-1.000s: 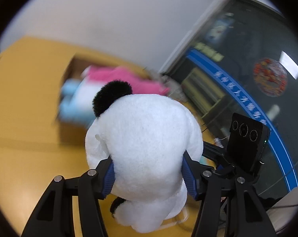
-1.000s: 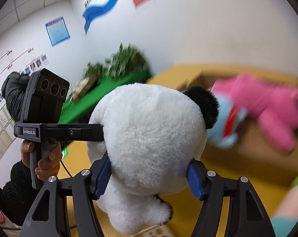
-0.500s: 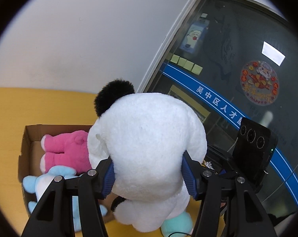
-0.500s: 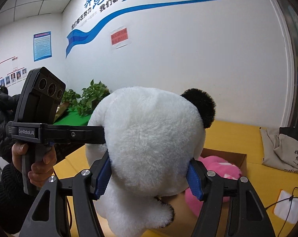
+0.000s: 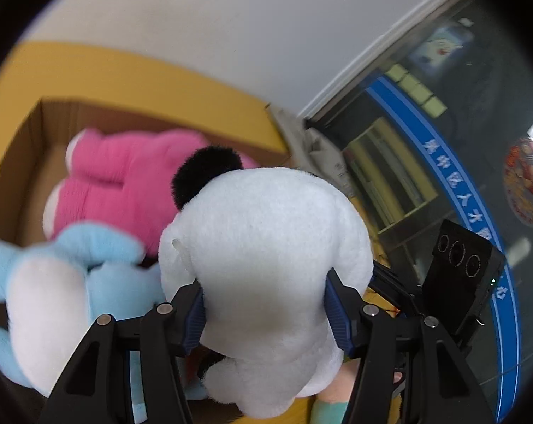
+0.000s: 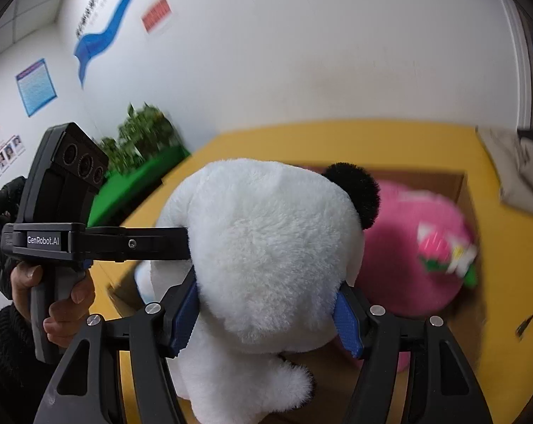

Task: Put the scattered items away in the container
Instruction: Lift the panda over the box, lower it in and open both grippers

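A white panda plush (image 5: pixel 266 247) with black ears hangs between both grippers above an open cardboard box (image 5: pixel 29 148) on the yellow table. My left gripper (image 5: pixel 264 304) is shut on it, blue pads pressed into the fur. My right gripper (image 6: pixel 266 311) is shut on the same panda plush (image 6: pixel 266 247) from the other side. A pink plush (image 5: pixel 125 183) and a light blue plush (image 5: pixel 72 275) lie inside the box below and left of the panda. In the right wrist view the pink plush (image 6: pixel 414 254) fills the box (image 6: pixel 464 190) to the right.
A grey cloth bag (image 6: pixel 513 169) lies on the yellow table (image 6: pixel 301 141) beyond the box's far right corner. A cable (image 6: pixel 531 321) trails at the right edge. Potted plants (image 6: pixel 139 137) stand by the wall at left. A person's hand (image 6: pixel 65 296) grips the left handle.
Both grippers have carried the panda forward and slightly down towards the box. The box and its pink and blue plushes now sit much closer, right under the panda. Grip unchanged.
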